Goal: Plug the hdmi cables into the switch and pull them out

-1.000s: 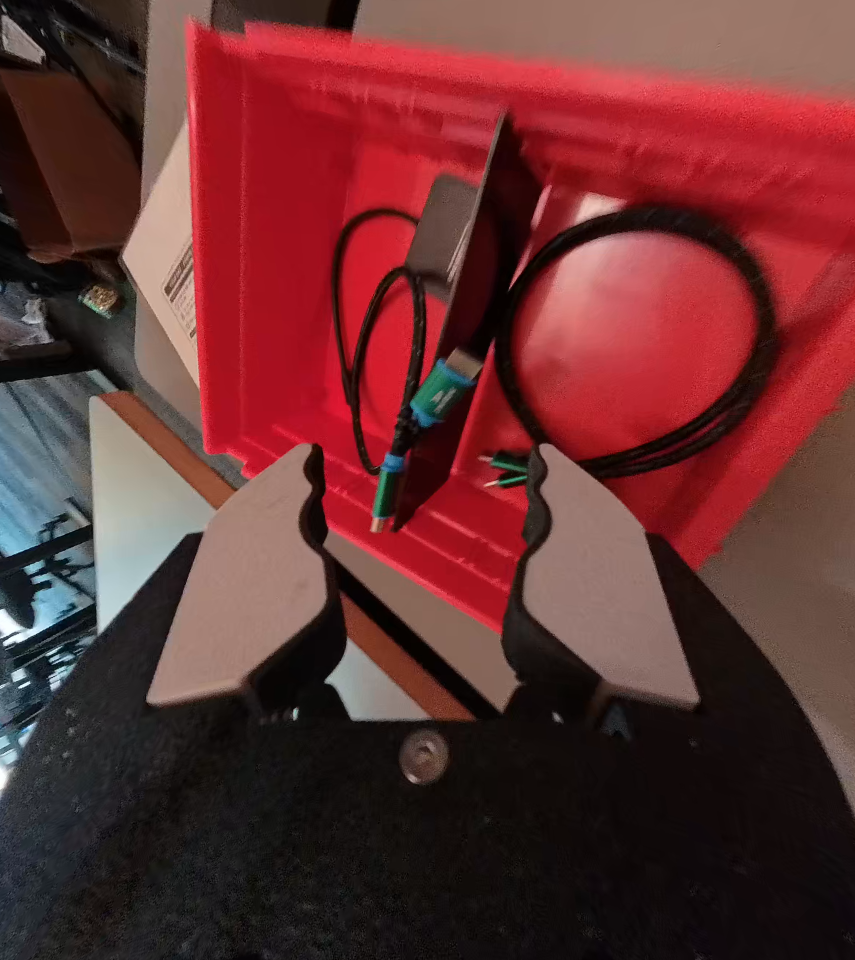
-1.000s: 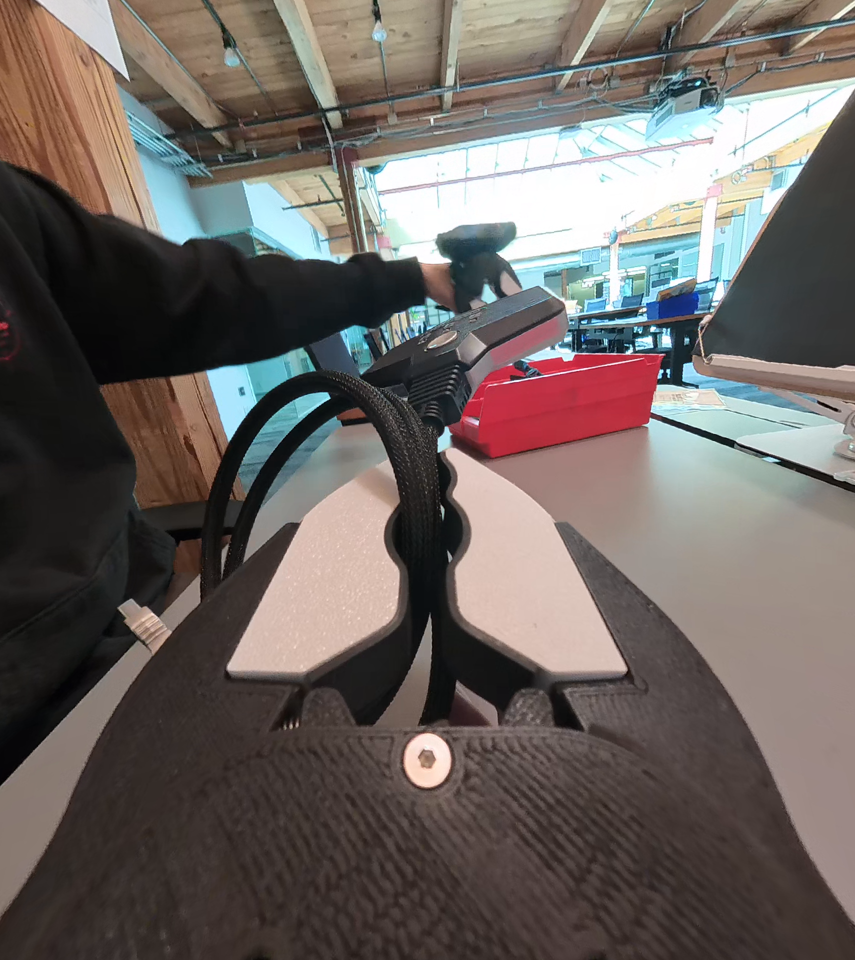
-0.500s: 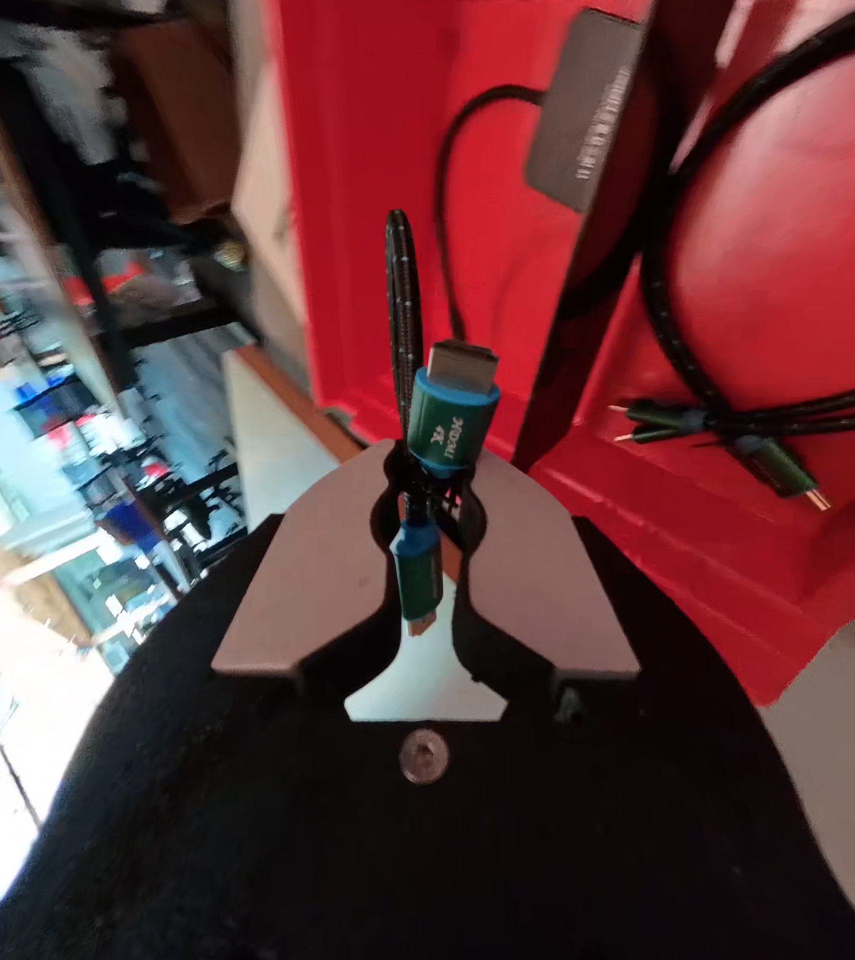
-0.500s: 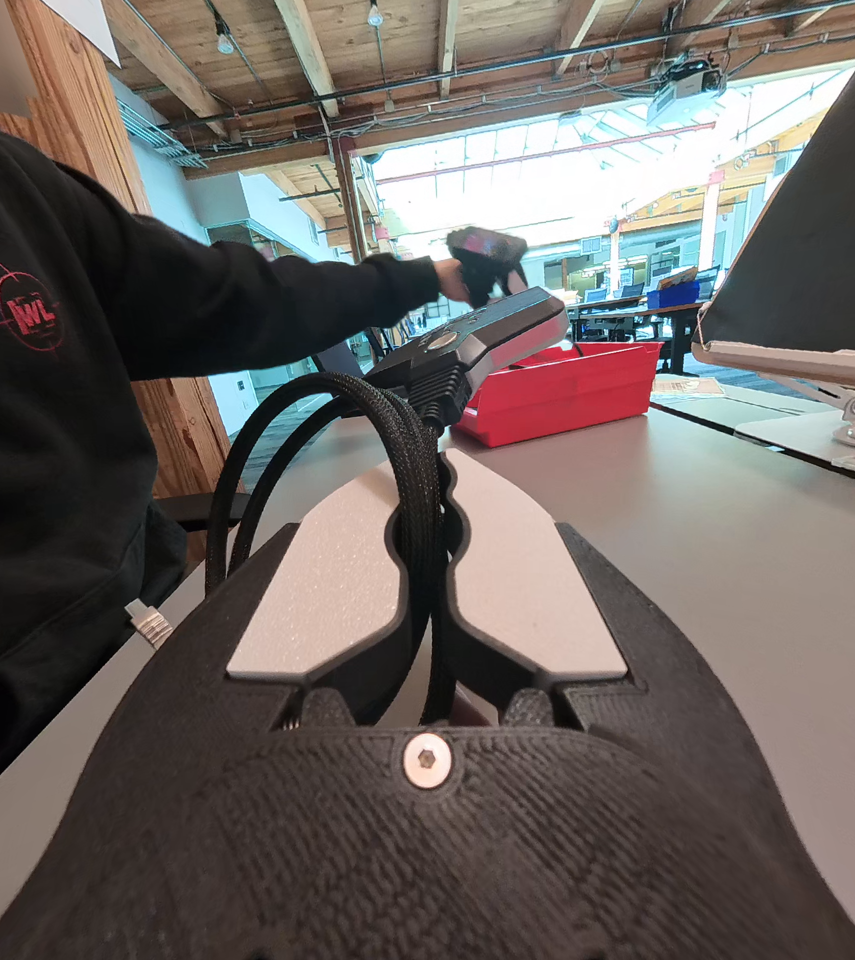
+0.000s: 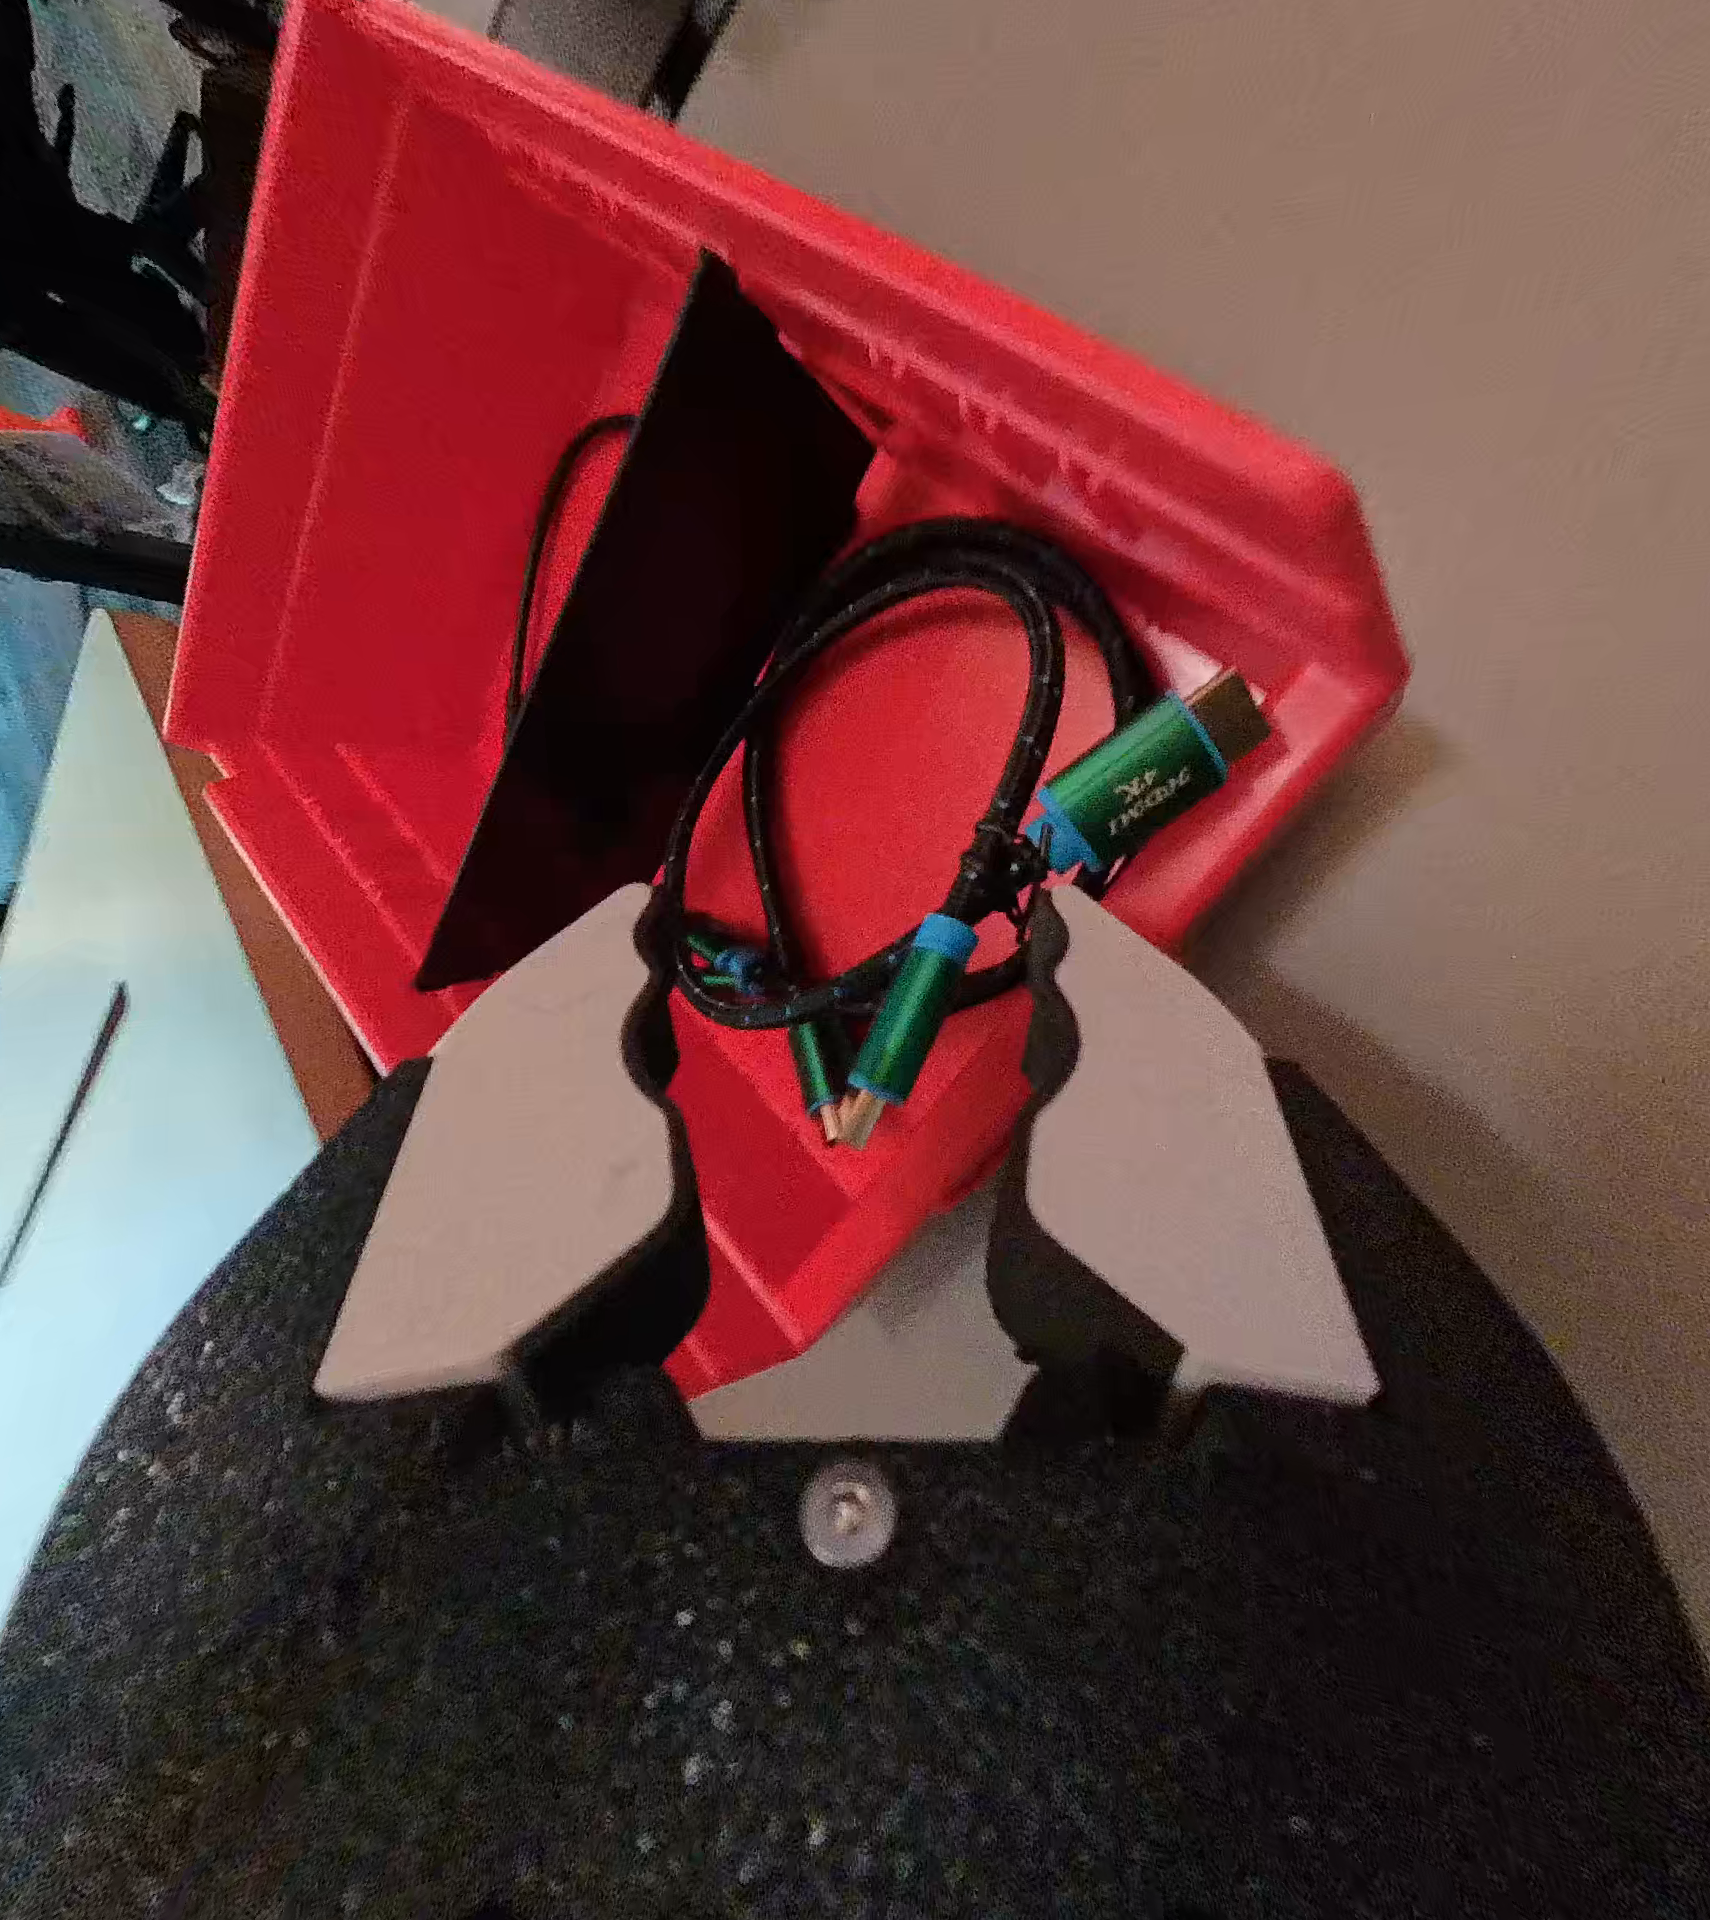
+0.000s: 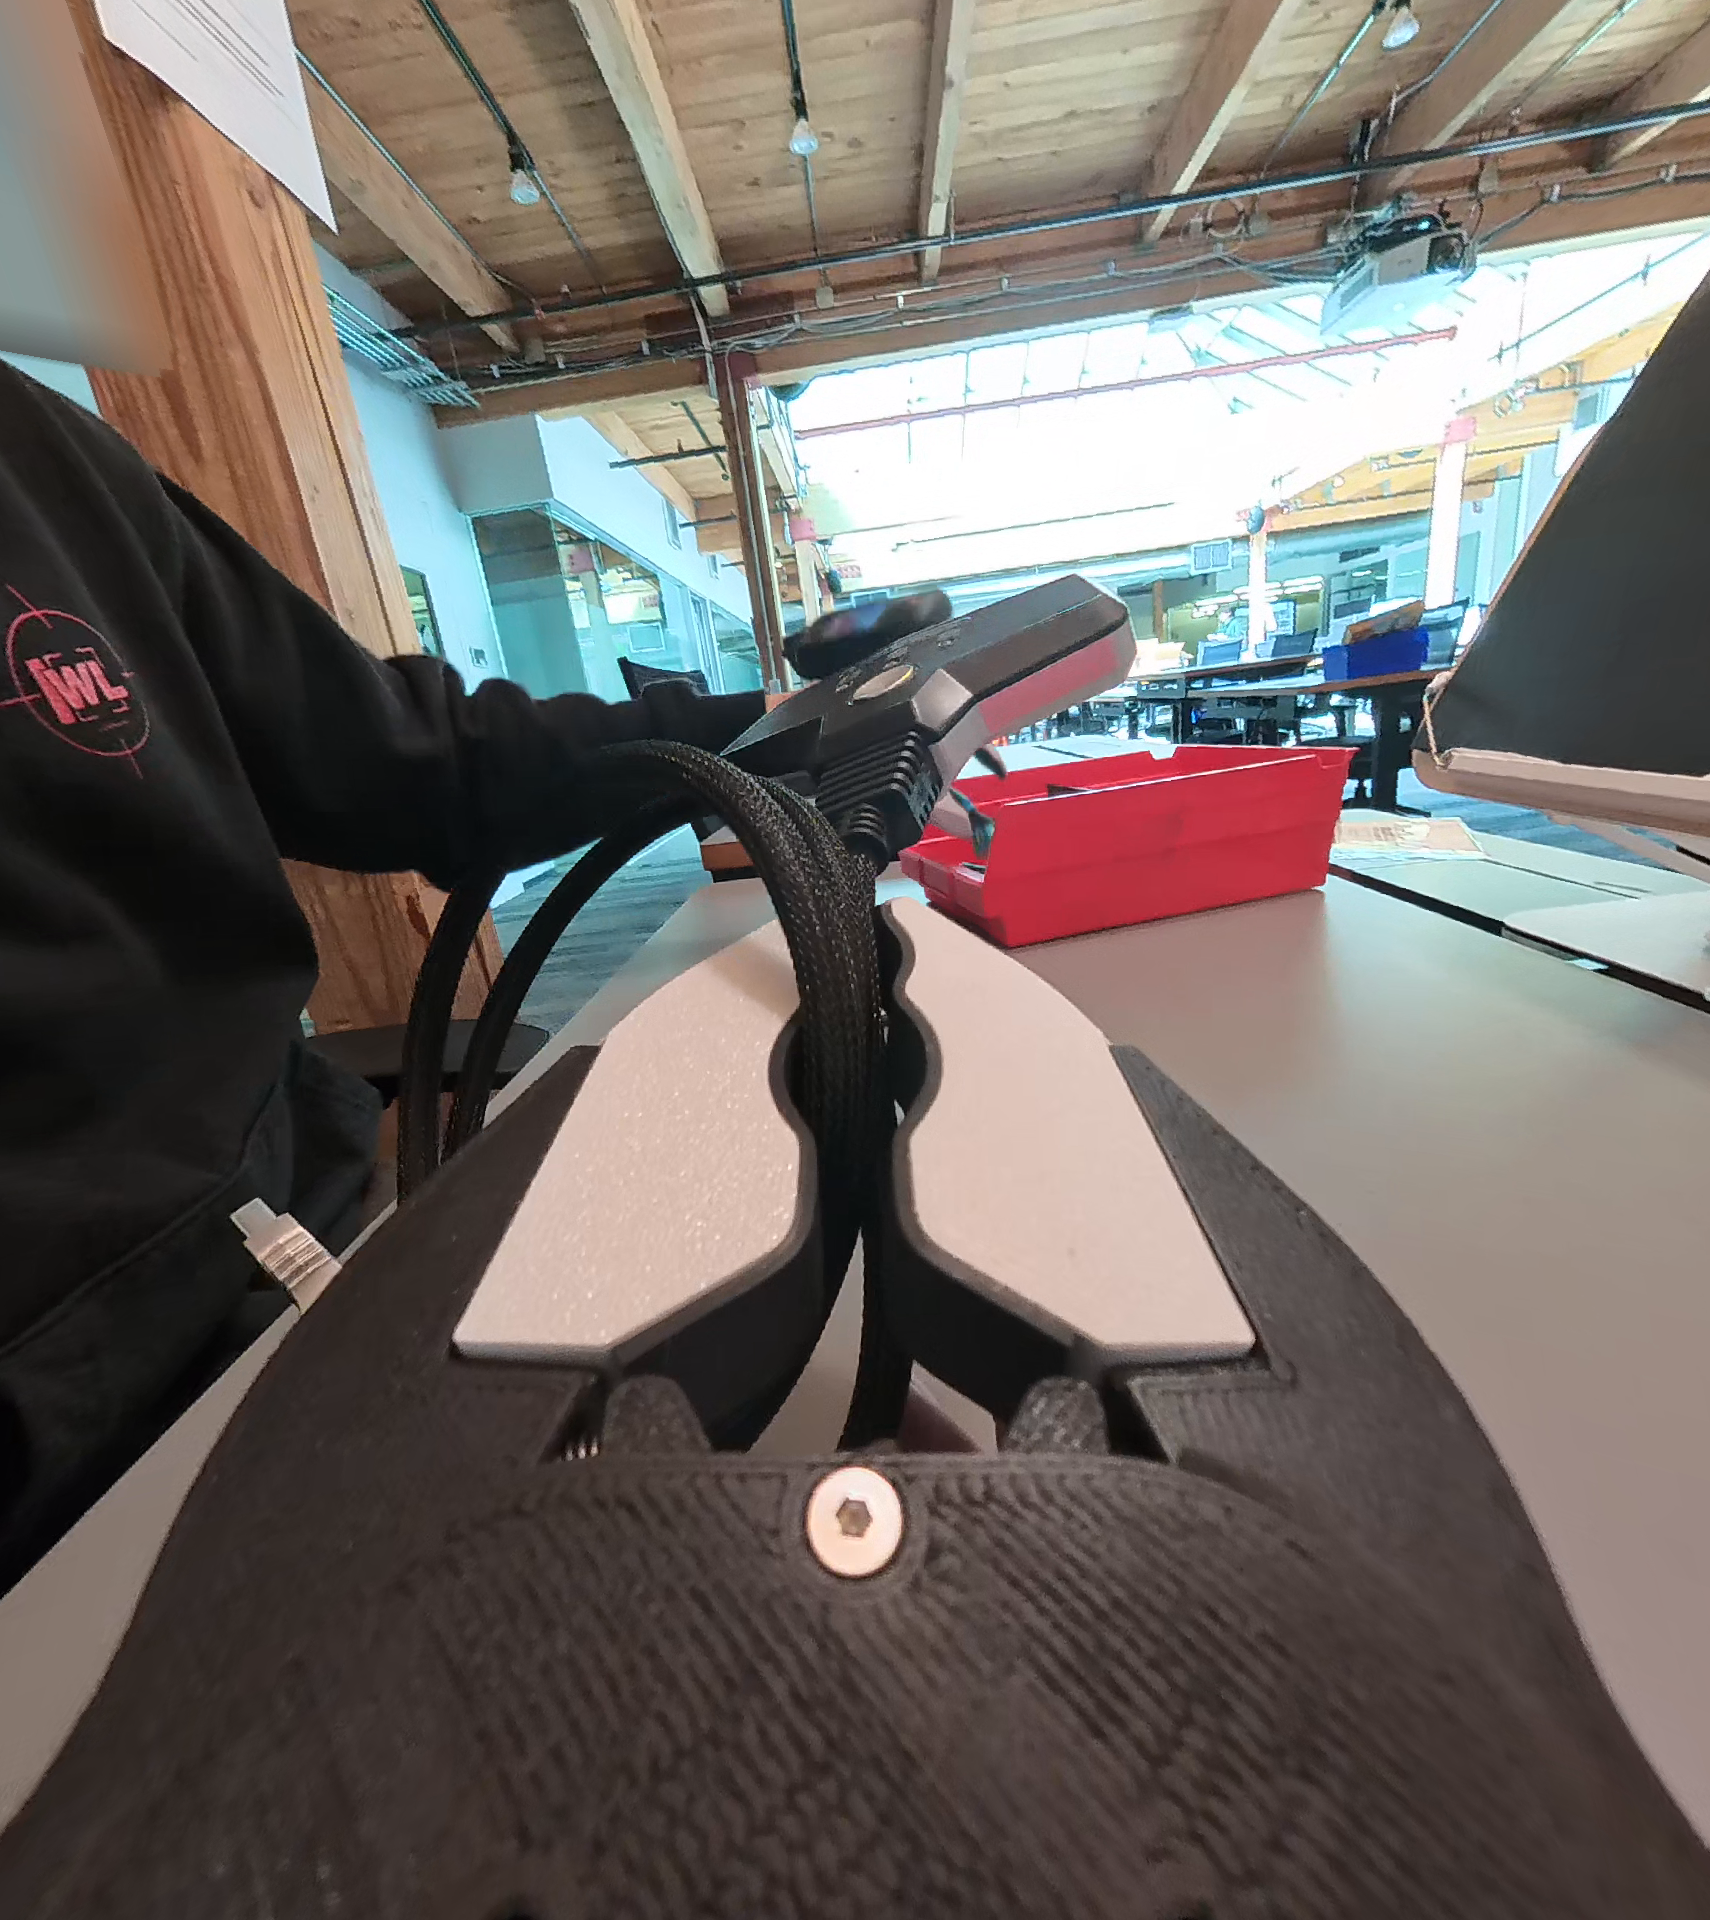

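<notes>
In the left wrist view my left gripper (image 5: 846,914) is open, just above a red bin (image 5: 363,416). A black braided HDMI cable (image 5: 934,582) lies coiled in the bin's right compartment. One green plug (image 5: 1131,784) rests against the bin wall and another green plug (image 5: 898,1029) lies between my fingers, untouched. In the right wrist view my right gripper (image 6: 840,920) is shut on thick black braided cables (image 6: 830,862). They run into a black and silver switch (image 6: 976,675) held above the table.
A black divider (image 5: 664,665) splits the bin; a thin black cable lies in the left compartment. In the right wrist view the bin (image 6: 1142,842) stands on the grey table, a person's sleeve (image 6: 415,748) reaches toward it, and a dark screen on a white stand (image 6: 1609,800) is at right.
My left gripper closed on the green-plugged cable in the left compartment, carried it over the divider to the right compartment, and has opened. My right gripper kept hold of its cables.
</notes>
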`<state>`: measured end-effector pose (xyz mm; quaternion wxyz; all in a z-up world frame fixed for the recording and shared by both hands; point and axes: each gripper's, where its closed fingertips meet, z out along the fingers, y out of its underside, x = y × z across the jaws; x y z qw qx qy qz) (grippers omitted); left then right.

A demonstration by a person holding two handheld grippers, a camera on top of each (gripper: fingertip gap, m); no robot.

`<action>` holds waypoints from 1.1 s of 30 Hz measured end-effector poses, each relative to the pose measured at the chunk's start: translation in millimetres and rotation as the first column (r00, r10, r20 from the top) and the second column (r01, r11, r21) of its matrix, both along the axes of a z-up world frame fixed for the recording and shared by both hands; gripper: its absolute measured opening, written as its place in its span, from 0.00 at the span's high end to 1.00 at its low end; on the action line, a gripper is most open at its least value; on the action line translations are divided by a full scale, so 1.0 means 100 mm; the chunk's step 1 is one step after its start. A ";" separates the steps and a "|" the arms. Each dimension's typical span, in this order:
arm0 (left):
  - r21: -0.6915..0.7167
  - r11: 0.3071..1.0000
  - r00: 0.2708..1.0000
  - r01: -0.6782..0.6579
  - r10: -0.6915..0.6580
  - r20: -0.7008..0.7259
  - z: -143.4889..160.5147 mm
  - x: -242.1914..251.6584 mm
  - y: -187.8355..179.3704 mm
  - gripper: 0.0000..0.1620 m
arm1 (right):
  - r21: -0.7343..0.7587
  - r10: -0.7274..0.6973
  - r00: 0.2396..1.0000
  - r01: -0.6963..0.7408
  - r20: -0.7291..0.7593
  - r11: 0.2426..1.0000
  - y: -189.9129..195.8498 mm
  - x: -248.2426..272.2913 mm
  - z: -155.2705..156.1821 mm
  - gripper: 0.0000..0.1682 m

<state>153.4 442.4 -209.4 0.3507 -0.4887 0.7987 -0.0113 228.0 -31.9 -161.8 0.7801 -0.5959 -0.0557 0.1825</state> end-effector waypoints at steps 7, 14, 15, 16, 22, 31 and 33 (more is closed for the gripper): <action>-0.317 0.844 0.900 0.434 -0.392 0.189 0.53 -0.03 -1.86 0.70 | 0.021 -0.008 1.000 0.008 -0.001 1.000 -0.04 0.06 0.03 0.96; -0.184 0.598 0.590 0.780 -0.801 -0.099 -0.52 -0.36 -3.33 0.82 | -0.004 -0.003 1.000 0.003 0.009 1.000 -0.07 -0.02 -0.01 0.96; -0.152 0.626 0.611 0.765 -0.780 -0.135 -0.63 -0.30 -3.31 0.81 | -0.002 0.000 1.000 0.000 0.007 1.000 -0.08 -0.03 -0.02 0.96; -0.140 0.648 0.630 0.748 -0.761 -0.158 -0.70 -0.25 -3.29 0.81 | 0.001 0.004 1.000 -0.004 0.008 1.000 -0.09 -0.04 -0.02 0.96; -0.203 0.689 0.651 0.695 -0.724 -0.230 -0.85 -0.20 -3.25 0.84 | 0.012 0.061 0.998 -0.061 0.026 0.998 -0.12 -0.11 -0.01 0.96; -0.379 0.753 0.735 0.538 -0.639 -0.227 -0.88 -0.07 -3.23 0.90 | 0.139 0.265 0.964 -0.260 -0.022 0.956 -0.31 -0.32 0.13 0.96; -0.387 0.768 0.760 0.511 -0.614 -0.215 -0.87 -0.06 -3.24 0.90 | 0.164 0.282 0.959 -0.275 -0.024 0.947 -0.37 -0.32 0.15 0.96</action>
